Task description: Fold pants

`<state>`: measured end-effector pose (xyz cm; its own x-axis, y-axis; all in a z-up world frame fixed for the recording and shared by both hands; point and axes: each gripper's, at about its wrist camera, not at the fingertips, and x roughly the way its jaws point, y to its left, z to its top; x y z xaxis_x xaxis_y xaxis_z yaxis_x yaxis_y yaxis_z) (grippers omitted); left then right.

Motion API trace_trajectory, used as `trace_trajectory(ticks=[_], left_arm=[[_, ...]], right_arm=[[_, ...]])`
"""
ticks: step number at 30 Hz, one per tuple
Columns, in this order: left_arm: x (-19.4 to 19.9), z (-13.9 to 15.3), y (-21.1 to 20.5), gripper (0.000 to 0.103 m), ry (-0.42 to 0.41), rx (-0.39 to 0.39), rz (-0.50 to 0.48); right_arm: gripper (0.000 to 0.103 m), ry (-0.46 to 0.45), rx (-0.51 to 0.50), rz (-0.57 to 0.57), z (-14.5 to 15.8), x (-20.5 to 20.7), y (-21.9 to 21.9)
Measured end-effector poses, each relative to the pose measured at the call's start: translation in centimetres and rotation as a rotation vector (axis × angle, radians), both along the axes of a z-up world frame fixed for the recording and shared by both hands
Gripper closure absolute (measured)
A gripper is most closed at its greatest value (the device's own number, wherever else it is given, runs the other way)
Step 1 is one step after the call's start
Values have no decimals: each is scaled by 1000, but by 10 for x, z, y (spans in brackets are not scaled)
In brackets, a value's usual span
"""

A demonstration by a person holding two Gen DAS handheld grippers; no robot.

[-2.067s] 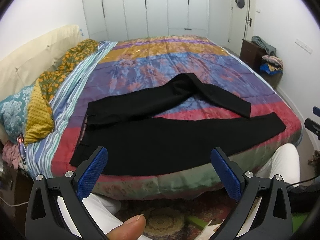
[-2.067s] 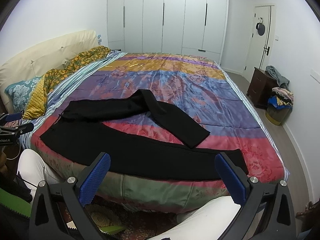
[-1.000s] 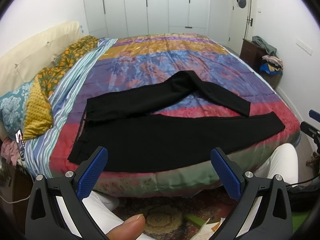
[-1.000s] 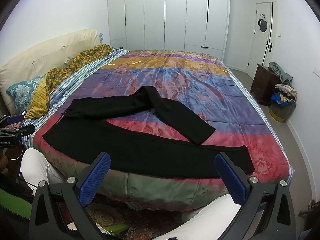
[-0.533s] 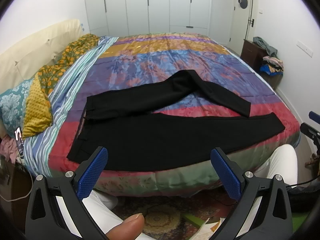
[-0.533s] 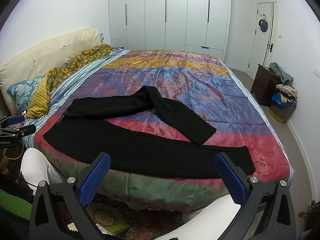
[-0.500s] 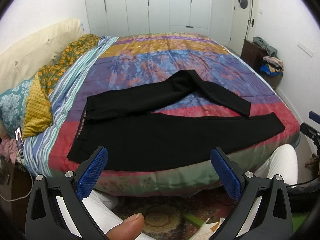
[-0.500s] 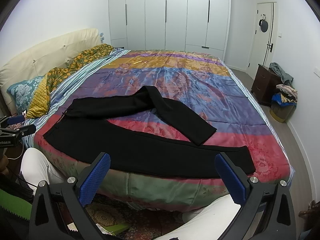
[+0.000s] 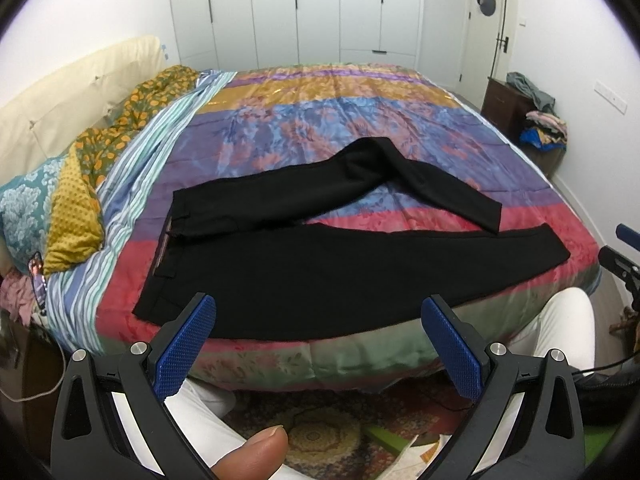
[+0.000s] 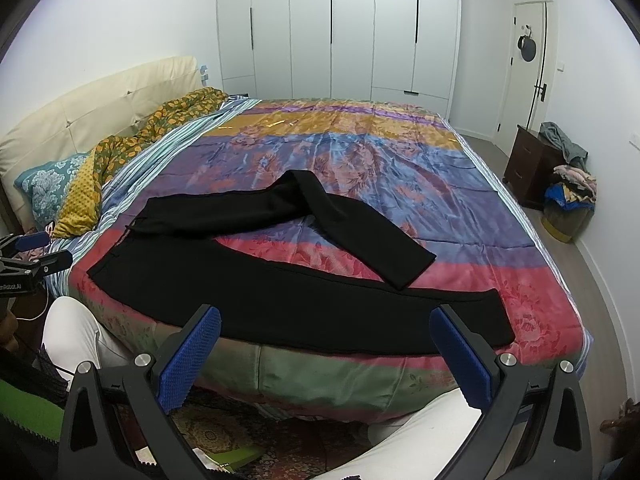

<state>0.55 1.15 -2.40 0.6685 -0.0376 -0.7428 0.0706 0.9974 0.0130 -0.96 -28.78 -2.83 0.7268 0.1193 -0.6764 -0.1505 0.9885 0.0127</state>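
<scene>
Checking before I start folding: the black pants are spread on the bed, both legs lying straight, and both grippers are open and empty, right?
Not quite. Only the near leg lies straight; the far leg of the pants is bent, as the right wrist view shows. The bed, left gripper and right gripper are as stated.

A striped, multicoloured bedspread (image 10: 360,152) fills mid-frame. Left: cream headboard (image 10: 92,112), teal floral pillow (image 10: 48,188). White wardrobe (image 10: 336,28) behind; far right, dark nightstand (image 10: 528,168) beside piled clothes (image 10: 572,188).
</scene>
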Motion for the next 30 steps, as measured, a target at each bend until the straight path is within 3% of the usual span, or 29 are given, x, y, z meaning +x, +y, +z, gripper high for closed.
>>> trace_trajectory(ticks=[30], left_arm=[[1, -2, -2, 0, 9, -4, -2]], right_arm=[[0, 8, 8, 4, -5, 3, 3]])
